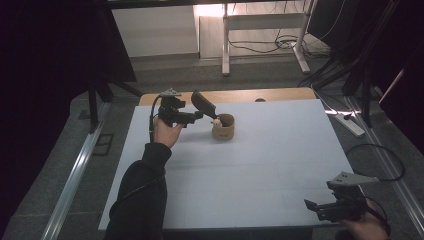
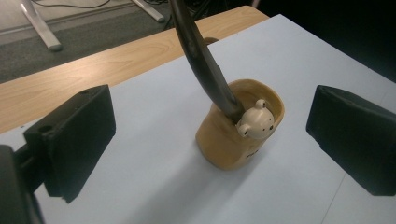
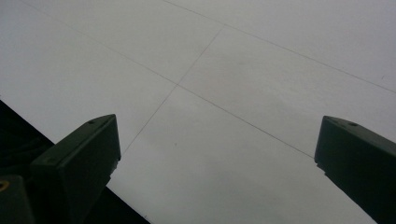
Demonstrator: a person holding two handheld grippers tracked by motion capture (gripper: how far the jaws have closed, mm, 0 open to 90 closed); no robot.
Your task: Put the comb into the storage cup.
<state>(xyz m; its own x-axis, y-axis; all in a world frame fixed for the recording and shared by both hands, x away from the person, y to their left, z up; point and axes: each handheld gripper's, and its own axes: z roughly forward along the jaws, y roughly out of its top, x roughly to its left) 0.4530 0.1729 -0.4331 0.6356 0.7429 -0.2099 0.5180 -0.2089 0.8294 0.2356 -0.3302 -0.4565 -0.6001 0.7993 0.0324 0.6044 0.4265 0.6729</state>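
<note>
Holder: tan, rounded ceramic holder (image 2: 240, 135) with a cream bear-head figure (image 2: 256, 123) on its rim, standing on the white table (image 1: 260, 160) near the far edge.
Tool: long black spatula-like utensil (image 2: 205, 65) leaning inside the holder.
Writing: small dark marks low on the holder in the left gripper view, too small to read.
Left gripper (image 2: 210, 133): jaws wide apart, gripping nothing, holder between them further off.
Right gripper (image 3: 217, 158): jaws spread wide, nothing held, over bare table near the front right corner.

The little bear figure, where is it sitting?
The bear figure sits at the tan cup's rim beside the dark handle, toward the table's far left.
</note>
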